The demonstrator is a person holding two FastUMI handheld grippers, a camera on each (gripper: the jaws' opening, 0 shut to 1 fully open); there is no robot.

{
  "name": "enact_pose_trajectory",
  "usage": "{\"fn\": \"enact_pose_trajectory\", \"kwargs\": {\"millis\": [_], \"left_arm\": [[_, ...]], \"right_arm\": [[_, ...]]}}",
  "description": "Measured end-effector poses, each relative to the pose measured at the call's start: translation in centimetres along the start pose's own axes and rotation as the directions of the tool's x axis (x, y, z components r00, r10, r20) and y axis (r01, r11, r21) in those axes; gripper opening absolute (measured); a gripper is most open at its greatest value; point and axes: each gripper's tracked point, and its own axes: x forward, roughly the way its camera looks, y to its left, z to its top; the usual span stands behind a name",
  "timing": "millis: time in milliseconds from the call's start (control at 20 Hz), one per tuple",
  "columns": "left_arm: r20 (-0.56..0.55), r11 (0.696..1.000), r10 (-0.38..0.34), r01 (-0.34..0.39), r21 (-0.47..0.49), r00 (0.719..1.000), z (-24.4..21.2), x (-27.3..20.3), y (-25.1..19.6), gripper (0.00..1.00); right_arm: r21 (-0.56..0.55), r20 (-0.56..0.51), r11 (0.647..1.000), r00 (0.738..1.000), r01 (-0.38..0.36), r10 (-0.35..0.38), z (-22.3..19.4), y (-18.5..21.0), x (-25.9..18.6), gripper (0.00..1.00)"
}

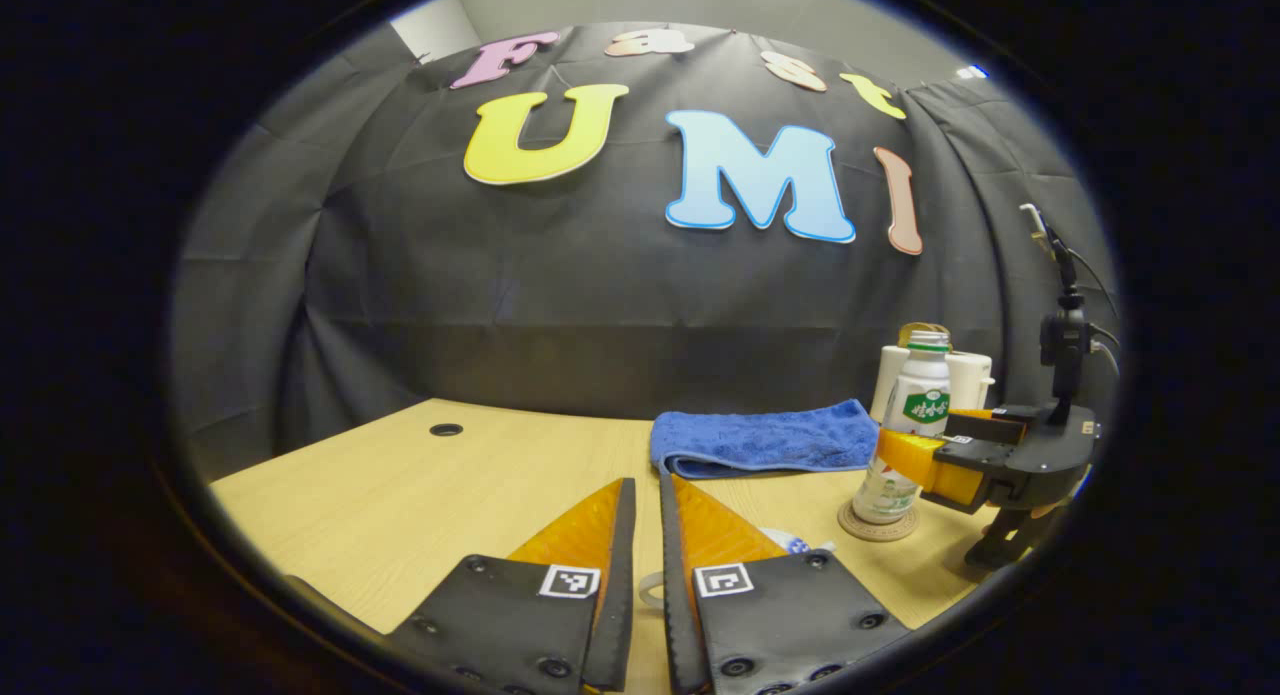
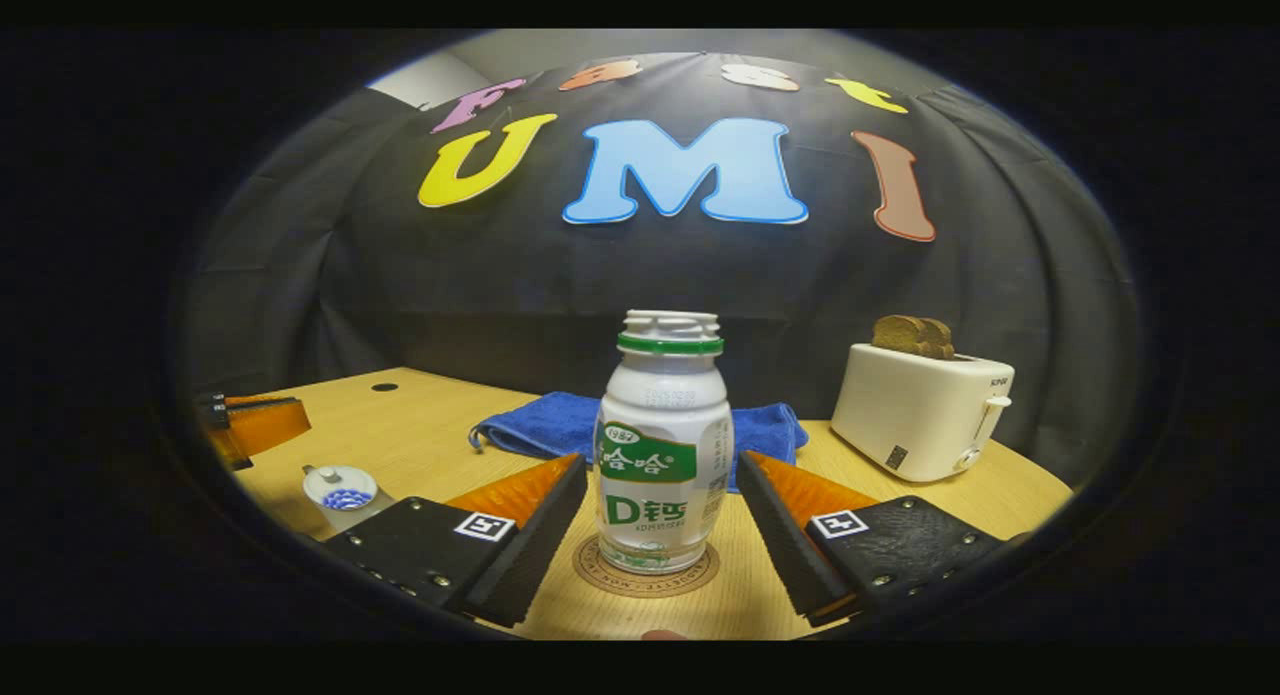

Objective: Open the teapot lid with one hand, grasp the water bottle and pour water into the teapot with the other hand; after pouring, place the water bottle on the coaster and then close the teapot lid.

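Observation:
A white bottle (image 2: 660, 445) with a green label and no cap stands upright on a round cork coaster (image 2: 700, 580). My right gripper (image 2: 660, 463) is open, with a finger on each side of the bottle and a small gap to it. In the left gripper view the same bottle (image 1: 915, 415) stands on the coaster (image 1: 878, 527) with the right gripper (image 1: 900, 455) around it. A small white teapot (image 2: 340, 497) with a blue-patterned lid on it sits at the left. The left gripper (image 2: 270, 420) hovers just beyond it. My left gripper (image 1: 647, 483) is shut and empty, with part of the teapot (image 1: 795, 543) below its fingers.
A folded blue towel (image 2: 540, 425) lies behind the bottle. A white toaster (image 2: 920, 410) with bread in its slots stands at the right rear. The wooden table (image 1: 400, 505) has a cable hole (image 1: 446, 429) at the far left.

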Motion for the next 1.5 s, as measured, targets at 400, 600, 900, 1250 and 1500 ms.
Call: {"fn": "enact_pose_trajectory", "kwargs": {"millis": [400,600,900,1250,1500], "left_arm": [[0.0,1.0,-0.009,0.009,0.02,1.0,0.0,0.0,-0.4,0.25],[0.007,1.0,-0.017,0.017,0.021,1.0,0.2,-0.2,-0.8,0.25],[0.047,0.997,-0.068,0.069,-0.017,0.997,1.9,-2.0,-2.7,0.25],[0.066,0.993,-0.111,0.114,-0.036,0.992,2.7,-8.4,-6.0,0.24],[0.064,0.989,-0.148,0.149,-0.016,0.987,2.2,-11.1,-9.1,0.25]], "right_arm": [[-0.005,-0.005,1.0,1.0,0.01,-0.01,-0.4,-0.2,-1.0,0.92],[-0.023,0.008,1.0,1.0,0.019,-0.019,-0.2,0.0,-2.3,0.92],[0.017,0.014,1.0,1.0,0.008,-0.008,0.1,1.0,-5.9,0.92],[0.068,0.038,0.997,0.998,0.043,-0.045,1.8,0.2,-12.3,0.92],[0.105,0.052,0.993,0.997,0.048,-0.054,1.8,0.3,-15.7,0.92]]}}
